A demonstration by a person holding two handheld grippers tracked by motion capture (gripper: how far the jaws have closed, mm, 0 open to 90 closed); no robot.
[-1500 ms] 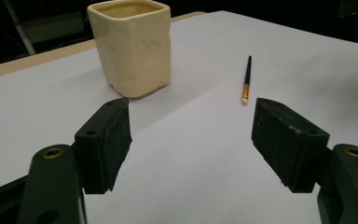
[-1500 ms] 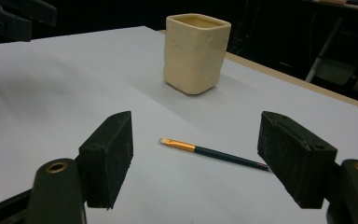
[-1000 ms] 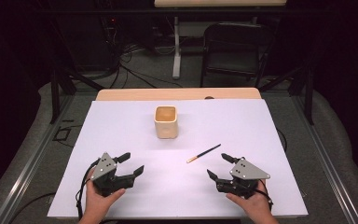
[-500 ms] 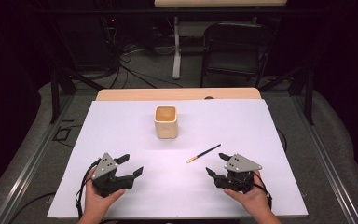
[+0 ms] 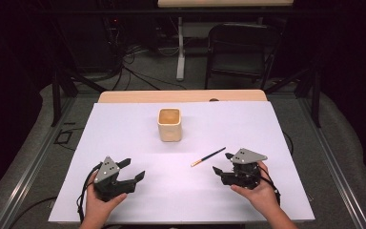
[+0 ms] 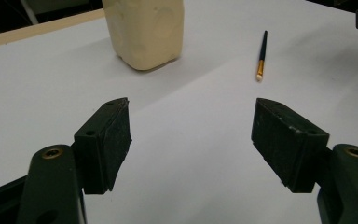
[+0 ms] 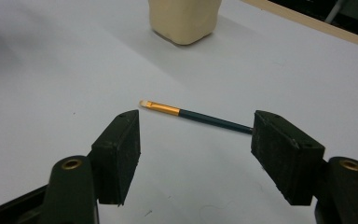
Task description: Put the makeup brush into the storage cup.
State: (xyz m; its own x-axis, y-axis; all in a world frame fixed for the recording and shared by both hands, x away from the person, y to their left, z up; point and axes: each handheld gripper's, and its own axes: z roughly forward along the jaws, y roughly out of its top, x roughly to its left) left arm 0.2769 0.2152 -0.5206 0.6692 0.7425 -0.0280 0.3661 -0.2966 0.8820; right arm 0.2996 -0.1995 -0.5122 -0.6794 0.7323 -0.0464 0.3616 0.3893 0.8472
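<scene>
From above, the right tool (image 5: 223, 163) is edging toward the brush (image 5: 208, 156) lying on the bench (image 5: 124, 129) at five o'clock from the cup (image 5: 169, 125); its jaws, apart and empty, have just been narrowing, likely readying a pickup. The left tool (image 5: 134, 168) is waiting, jaws apart.

Left gripper view: the cup's (image 6: 144, 30) top is cut off.

Right gripper view: the brush's (image 7: 193, 115) tail is hiding behind one jaw.

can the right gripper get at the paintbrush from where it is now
Probably yes. The right gripper stands open just short of the paintbrush, which lies flat on the white table cover with bare surface between them. The cup sits well beyond, out of the way.
</scene>
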